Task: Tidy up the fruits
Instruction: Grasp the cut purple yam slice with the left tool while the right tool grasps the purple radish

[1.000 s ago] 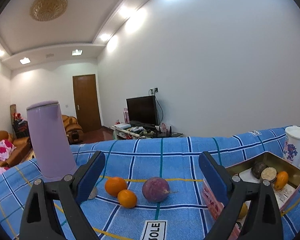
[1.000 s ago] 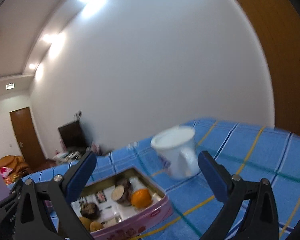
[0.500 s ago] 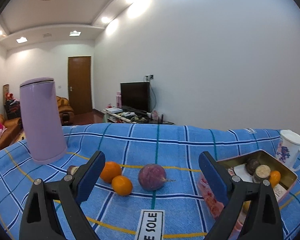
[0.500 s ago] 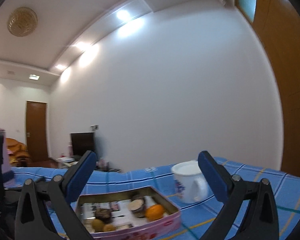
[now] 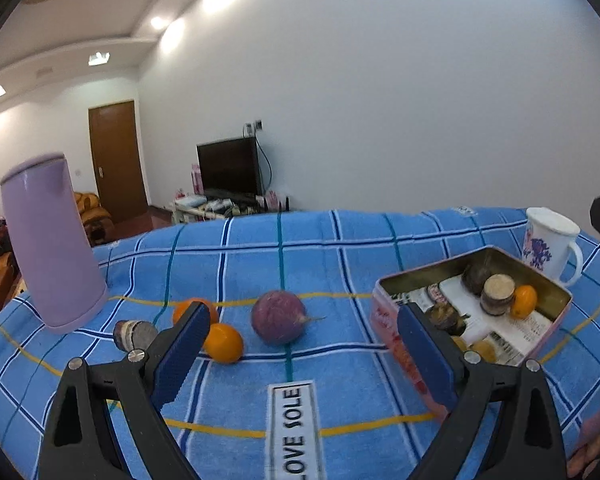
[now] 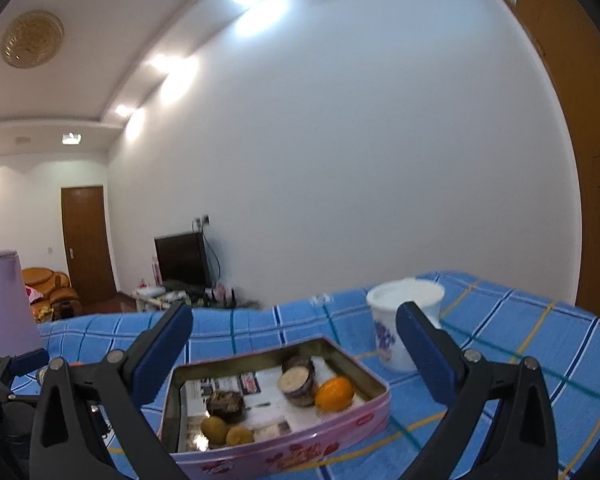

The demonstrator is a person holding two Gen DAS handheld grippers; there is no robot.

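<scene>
A pink tin box (image 5: 396, 344) (image 6: 300, 450) sits on the blue checked cloth and holds several fruits, among them an orange (image 6: 334, 392) (image 5: 523, 301) and a cut dark fruit (image 6: 298, 384). Loose on the cloth lie a purple round fruit (image 5: 278, 323), two oranges (image 5: 223, 343) (image 5: 194, 309) and a cut dark piece (image 5: 134, 334). My left gripper (image 5: 300, 364) is open and empty, just short of the loose fruits. My right gripper (image 6: 294, 356) is open and empty, above the box.
A tall lilac jug (image 5: 50, 240) stands at the far left. A white flowered mug (image 5: 548, 244) (image 6: 400, 328) stands behind the box at the right. The cloth's far edge drops off toward the room with a TV (image 5: 230, 168).
Both grippers have shifted and tilted down toward the table. The left one has come closer to the loose fruits, the right one closer over the box. Both jaws stay open.
</scene>
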